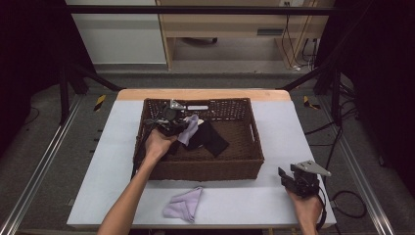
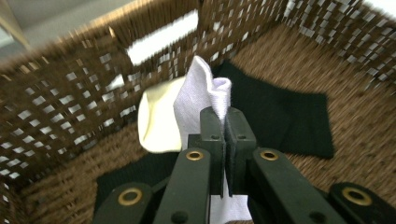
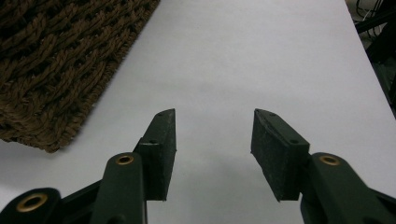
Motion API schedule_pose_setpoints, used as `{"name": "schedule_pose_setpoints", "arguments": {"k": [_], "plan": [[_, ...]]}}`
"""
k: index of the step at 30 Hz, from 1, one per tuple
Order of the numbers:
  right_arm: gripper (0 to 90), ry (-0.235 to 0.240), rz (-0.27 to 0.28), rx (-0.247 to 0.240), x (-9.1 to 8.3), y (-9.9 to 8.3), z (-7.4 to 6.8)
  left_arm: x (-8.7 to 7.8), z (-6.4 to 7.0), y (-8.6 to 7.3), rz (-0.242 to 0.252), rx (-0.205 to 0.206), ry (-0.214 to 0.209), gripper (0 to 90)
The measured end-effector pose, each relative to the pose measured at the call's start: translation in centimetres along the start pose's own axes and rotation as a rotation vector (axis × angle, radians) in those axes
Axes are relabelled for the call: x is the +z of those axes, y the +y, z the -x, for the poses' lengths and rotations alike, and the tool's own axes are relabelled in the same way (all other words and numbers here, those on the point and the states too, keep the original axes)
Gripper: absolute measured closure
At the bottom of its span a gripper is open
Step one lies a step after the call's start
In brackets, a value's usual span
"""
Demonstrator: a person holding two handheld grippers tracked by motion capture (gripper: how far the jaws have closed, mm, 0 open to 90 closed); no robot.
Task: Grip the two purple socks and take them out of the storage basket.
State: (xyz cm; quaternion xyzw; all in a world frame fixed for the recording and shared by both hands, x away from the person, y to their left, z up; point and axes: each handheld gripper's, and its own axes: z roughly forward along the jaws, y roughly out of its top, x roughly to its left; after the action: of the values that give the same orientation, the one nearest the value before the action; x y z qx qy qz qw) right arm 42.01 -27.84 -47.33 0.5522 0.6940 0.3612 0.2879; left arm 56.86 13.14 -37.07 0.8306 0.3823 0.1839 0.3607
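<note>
Sock [image 2: 201,100], pale lilac and soft-knit with a cream patch at one end, hangs crumpled inside the far left of the brown woven basket [image 1: 244,169], pinched between the pressed-together jaws of the left hand-held gripper [image 2: 227,116] above flat black cloths [image 2: 280,116] on the basket floor. A second lilac sock [image 1: 185,204] lies rumpled on the white bench [image 1: 244,200] just near of the basket. Right hand-held gripper [image 3: 212,140] rests on the bench's near right, jaws spread, well apart from the basket.

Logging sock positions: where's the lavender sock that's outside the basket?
High view: the lavender sock lies on the table, near edge, just before the basket's front wall.
</note>
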Motion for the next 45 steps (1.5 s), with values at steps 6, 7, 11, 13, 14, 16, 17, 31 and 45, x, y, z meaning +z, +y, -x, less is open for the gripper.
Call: {"name": "schedule_pose_setpoints", "arguments": {"k": [6,7,11,13,14,16,17,31,45], "plan": [[50.3,-0.001,0.006,0.000,-0.1,0.0,0.1,-2.9,0.6,0.2,0.110,0.022,0.000,87.1],[50.3,-0.001,0.006,0.000,-0.1,0.0,0.1,-3.4,0.7,0.1,0.124,0.029,0.003,87.1],[50.2,-0.004,0.005,0.000,-0.1,0.0,0.1,-5.2,1.2,-0.2,0.173,0.040,-0.002,87.1],[50.3,-0.004,0.006,0.002,-0.1,0.0,0.1,-6.1,1.5,-0.4,0.193,0.040,-0.011,87.1],[50.3,-0.004,0.007,0.001,-0.1,0.0,0.1,-6.6,1.6,-0.6,0.203,0.038,-0.014,87.1],[50.5,-0.006,0.007,0.005,-0.1,0.0,0.1,-7.4,1.8,-0.7,0.221,0.036,-0.020,87.1],[50.7,-0.006,0.010,0.003,-0.2,0.0,0.1,-8.4,2.0,-0.9,0.245,0.036,-0.025,87.1],[50.7,-0.009,0.010,0.003,-0.2,0.0,0.1,-14.8,4.4,-2.5,0.369,0.094,-0.068,87.1],[50.7,-0.011,0.023,0.004,-0.5,0.0,0.1,-19.0,7.2,-5.1,0.422,0.135,-0.134,87.1]]}}
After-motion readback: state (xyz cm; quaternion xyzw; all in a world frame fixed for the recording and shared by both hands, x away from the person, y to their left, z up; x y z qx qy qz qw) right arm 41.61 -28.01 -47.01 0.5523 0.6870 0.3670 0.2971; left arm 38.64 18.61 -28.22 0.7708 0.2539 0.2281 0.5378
